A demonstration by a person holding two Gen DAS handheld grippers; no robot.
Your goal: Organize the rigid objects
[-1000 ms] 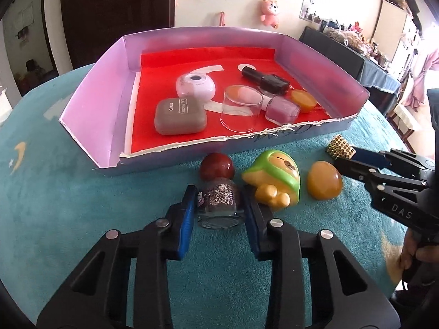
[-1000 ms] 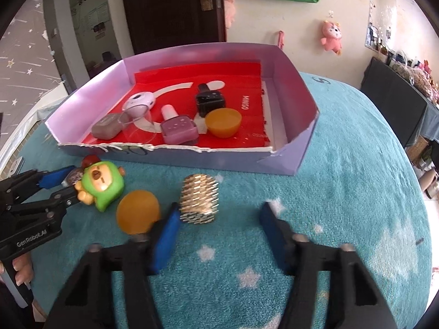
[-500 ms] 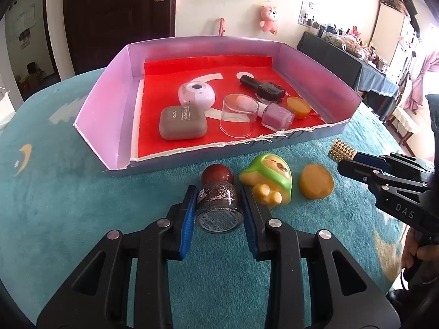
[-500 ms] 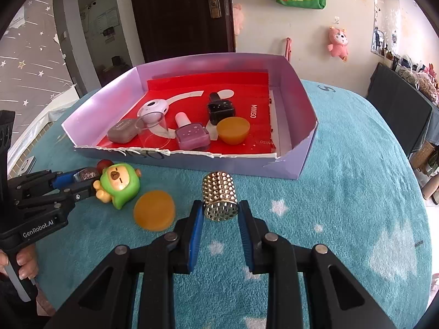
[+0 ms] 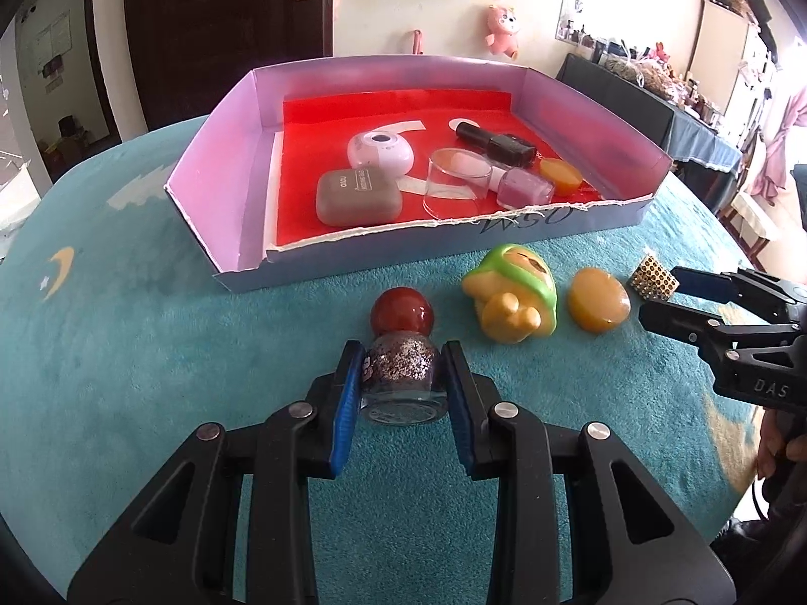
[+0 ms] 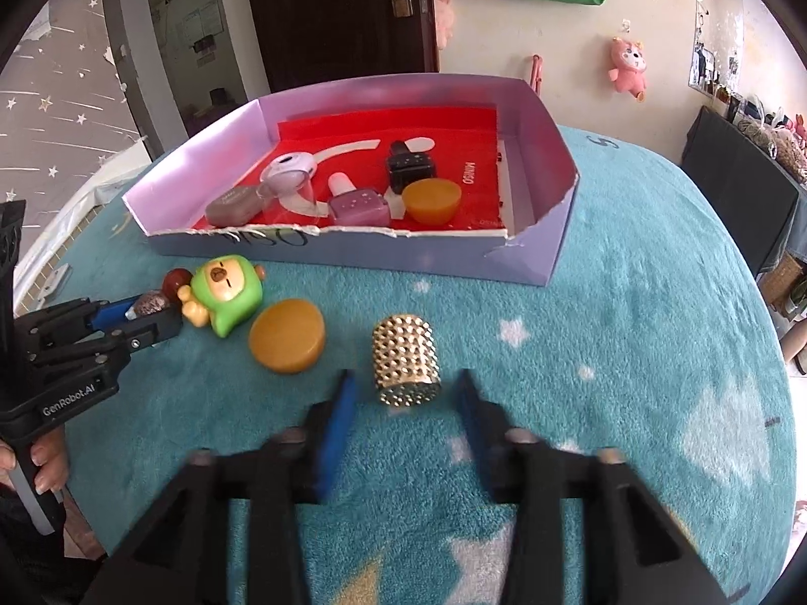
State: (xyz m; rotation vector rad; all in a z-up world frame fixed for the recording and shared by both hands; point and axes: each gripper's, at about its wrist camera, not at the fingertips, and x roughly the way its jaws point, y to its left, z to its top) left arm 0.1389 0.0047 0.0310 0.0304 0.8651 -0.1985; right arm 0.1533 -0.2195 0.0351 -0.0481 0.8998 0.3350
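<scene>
- Teal plush cloth with stars and a moon (image 5: 151, 333) covers the round table, and a shallow lilac cardboard tray with a red floor (image 5: 212, 151) sits on it toward the far side; its torn front wall is low, which I take as the easy way in for anything carried over.
- Inside the tray, from left: a grey rounded case (image 5: 358, 197), a pale pink round gadget (image 5: 381, 154), a clear plastic cup turned mouth-down (image 5: 456, 186), a mauve square nail-polish bottle (image 5: 524, 189), a black bottle lying flat (image 5: 497, 143) and an amber puck (image 5: 560, 175). They appear already sorted.
- Left gripper (image 5: 403, 393) is clamped on a glitter-filled glass bottle with a round red cap (image 5: 403, 375), pads on both flanks of the body, cap pointing at the tray; whether it is off the cloth I cannot tell.
- Just right of it, on the cloth, lie a green-hooded yellow toy figure (image 5: 514, 295) and a second amber puck (image 5: 597, 300), close but apart, seemingly waiting their turn.
- Right gripper (image 6: 403, 396) is spread wide around a gold studded metal cylinder (image 6: 406, 360), which stands upright on the cloth between the blurred fingers, touching neither; the straddle suits a squeeze across its round side.
</scene>
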